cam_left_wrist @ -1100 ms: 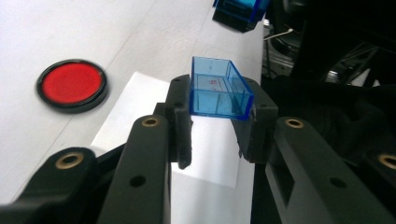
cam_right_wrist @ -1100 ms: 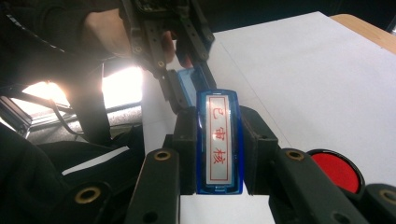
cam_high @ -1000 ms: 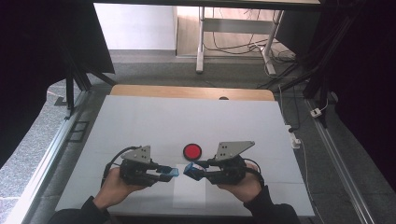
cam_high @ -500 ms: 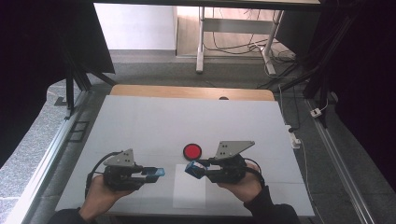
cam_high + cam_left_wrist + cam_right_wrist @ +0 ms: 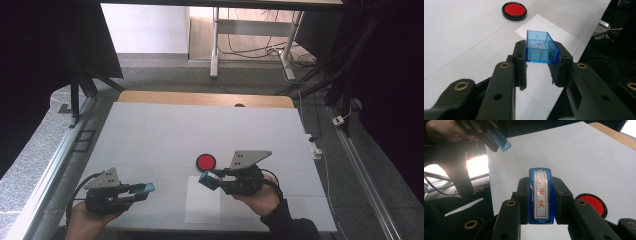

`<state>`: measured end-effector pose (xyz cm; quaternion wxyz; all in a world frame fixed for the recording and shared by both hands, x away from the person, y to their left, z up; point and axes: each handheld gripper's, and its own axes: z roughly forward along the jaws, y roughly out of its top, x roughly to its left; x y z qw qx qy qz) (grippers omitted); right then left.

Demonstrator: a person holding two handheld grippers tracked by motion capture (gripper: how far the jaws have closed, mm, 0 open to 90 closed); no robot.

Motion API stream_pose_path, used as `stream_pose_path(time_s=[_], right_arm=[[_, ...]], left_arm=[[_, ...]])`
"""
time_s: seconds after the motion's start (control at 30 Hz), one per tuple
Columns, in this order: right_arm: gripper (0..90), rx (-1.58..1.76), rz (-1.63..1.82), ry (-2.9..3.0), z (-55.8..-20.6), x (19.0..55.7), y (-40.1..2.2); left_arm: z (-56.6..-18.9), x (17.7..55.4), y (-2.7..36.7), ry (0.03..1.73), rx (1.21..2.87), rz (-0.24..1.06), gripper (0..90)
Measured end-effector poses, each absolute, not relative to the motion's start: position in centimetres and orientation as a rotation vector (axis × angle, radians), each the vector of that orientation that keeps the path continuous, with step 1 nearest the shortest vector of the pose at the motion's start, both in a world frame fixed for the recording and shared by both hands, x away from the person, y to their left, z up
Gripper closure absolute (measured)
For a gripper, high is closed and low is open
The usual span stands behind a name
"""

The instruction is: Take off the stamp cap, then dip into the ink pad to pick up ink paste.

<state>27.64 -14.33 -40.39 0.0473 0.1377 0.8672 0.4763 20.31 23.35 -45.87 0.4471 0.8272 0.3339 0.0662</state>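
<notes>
While seen from the high view: left gripper (image 5: pixel 146 188) low at the near left of the white table (image 5: pixel 165 135), clamped on a clear blue stamp cap (image 5: pixel 148 187); right gripper (image 5: pixel 206 180) near the middle, clamped on a blue rubber stamp (image 5: pixel 205 179). Well apart from each other, with a white paper sheet (image 5: pixel 202 200) lying flat between and below them. Just beyond the right gripper's tip, a round red ink pad (image 5: pixel 206 161) in a black rim, apart from the paper's far edge. Bare wooden strip (image 5: pixel 200 98) along the table's far side; nothing between either gripper and the paper.

From the left gripper view: blue stamp cap (image 5: pixel 541 47) pinched between both black jaws, open side up, held above the table. White paper sheet (image 5: pixel 564 40) underneath, red ink pad (image 5: pixel 514 11) farther off.

From the right gripper view: blue rubber stamp (image 5: pixel 541 195) gripped by its long sides, face up, red characters in a red frame. Red ink pad (image 5: pixel 592 203) just beside, partly hidden by the jaw. Left gripper (image 5: pixel 496 141) with the blue stamp cap (image 5: pixel 500 140) farther off, upper left.
</notes>
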Motion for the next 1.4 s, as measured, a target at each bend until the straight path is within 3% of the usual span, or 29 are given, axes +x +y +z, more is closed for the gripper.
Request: stream_pose_path(time_s=[0.63,1.4], right_arm=[[71.3,0.505,1.413,2.610,-40.9,28.3,-14.6],[71.3,0.605,1.371,2.607,-41.5,29.7,-14.7]], left_arm=[[-47.2,18.3,26.8,1.012,1.996,0.182,68.8],[-47.4,18.2,27.1,1.038,2.009,0.223,68.7]])
